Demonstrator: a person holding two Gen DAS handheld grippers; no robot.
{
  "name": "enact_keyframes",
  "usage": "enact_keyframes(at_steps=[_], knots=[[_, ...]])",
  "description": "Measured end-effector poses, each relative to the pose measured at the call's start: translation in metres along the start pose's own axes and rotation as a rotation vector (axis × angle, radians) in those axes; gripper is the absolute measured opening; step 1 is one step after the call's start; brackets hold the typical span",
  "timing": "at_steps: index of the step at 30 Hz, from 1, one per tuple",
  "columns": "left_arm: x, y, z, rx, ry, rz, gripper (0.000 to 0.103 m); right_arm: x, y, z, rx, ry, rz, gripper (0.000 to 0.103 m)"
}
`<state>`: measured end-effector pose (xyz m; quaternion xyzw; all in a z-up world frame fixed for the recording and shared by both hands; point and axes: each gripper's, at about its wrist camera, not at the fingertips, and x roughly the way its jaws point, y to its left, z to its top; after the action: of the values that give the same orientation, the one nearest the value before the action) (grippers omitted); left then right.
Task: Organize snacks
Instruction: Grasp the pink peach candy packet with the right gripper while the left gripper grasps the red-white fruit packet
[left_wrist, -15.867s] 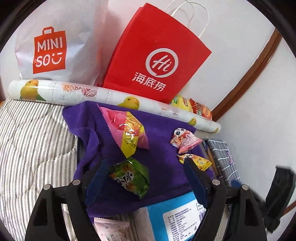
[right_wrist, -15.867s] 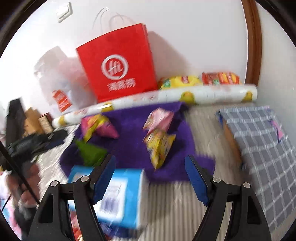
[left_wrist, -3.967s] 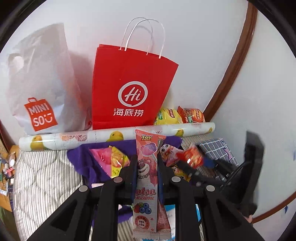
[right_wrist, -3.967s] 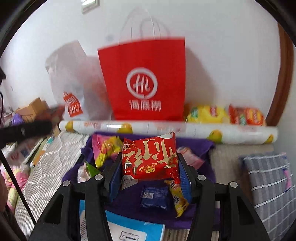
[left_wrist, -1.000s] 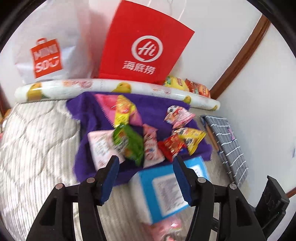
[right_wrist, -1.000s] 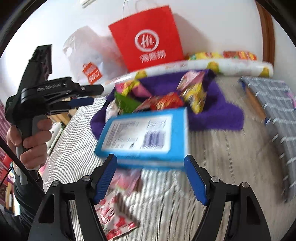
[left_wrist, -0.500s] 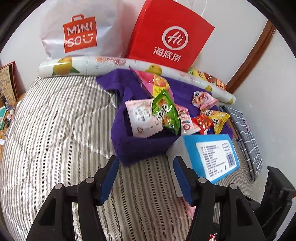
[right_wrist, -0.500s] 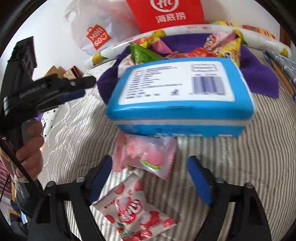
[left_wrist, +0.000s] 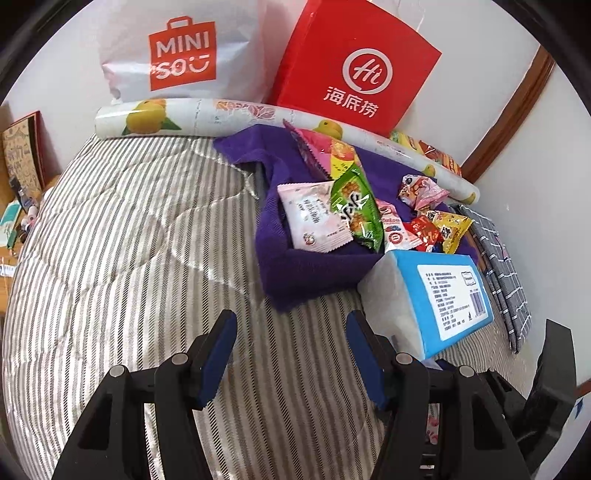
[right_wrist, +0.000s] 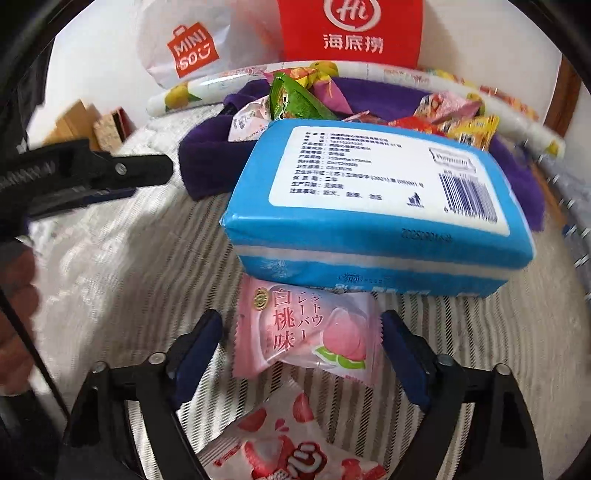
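The right claw, jaws apart, straddles the pink peach packet (long axis running ahead); the left claw, also spread and empty, sits farther off.

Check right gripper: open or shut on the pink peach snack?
Open. The right gripper straddles the pink peach snack, which lies flat on the striped bedcover, with bedcover showing between each of the fingers and the wrapper.
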<state>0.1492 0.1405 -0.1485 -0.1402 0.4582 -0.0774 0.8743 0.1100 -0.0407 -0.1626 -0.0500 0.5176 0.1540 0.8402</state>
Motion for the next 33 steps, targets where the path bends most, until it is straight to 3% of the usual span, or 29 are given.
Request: enact_keyframes(at_steps=[1, 3, 7, 9, 13, 18, 25, 29, 32, 33], knots=[[0.0, 0.001, -0.001, -0.001, 0.0, 0.003, 0.059, 0.0, 0.001, -0.001, -0.001, -0.008, -0.011, 0.083], [-0.001, 0.001, -0.003, 0.0, 0.004, 0.011, 0.059, -0.002, -0.002, -0.001, 0.011, -0.02, -0.014, 0.068], [-0.005, -0.002, -0.008, 0.001, 0.009, 0.006, 0.059, -0.006, -0.012, -0.001, 0.023, -0.017, 0.027, 0.063], [-0.007, -0.007, -0.012, 0.012, 0.015, 0.003, 0.059, -0.009, -0.015, -0.001, 0.029, -0.016, 0.053, 0.054], [-0.009, -0.017, -0.022, 0.037, 0.034, 0.003, 0.059, -0.02, -0.027, -0.006, 0.071, -0.039, 0.1, 0.054], [-0.007, -0.032, -0.039, 0.071, 0.074, -0.017, 0.059, -0.043, -0.046, -0.015, 0.09, -0.097, 0.09, 0.054], [0.003, -0.063, -0.069, 0.149, 0.152, -0.136, 0.059, -0.079, -0.105, -0.034, 0.182, -0.182, 0.028, 0.054], [0.003, -0.08, -0.082, 0.194, 0.155, -0.173, 0.067, -0.092, -0.137, -0.048, 0.237, -0.211, -0.016, 0.054], [0.008, -0.091, -0.089, 0.2, 0.208, -0.261, 0.07, -0.096, -0.155, -0.058, 0.282, -0.218, -0.036, 0.054], [0.007, -0.095, -0.092, 0.218, 0.196, -0.249, 0.072, -0.096, -0.163, -0.062, 0.301, -0.218, -0.039, 0.054]])
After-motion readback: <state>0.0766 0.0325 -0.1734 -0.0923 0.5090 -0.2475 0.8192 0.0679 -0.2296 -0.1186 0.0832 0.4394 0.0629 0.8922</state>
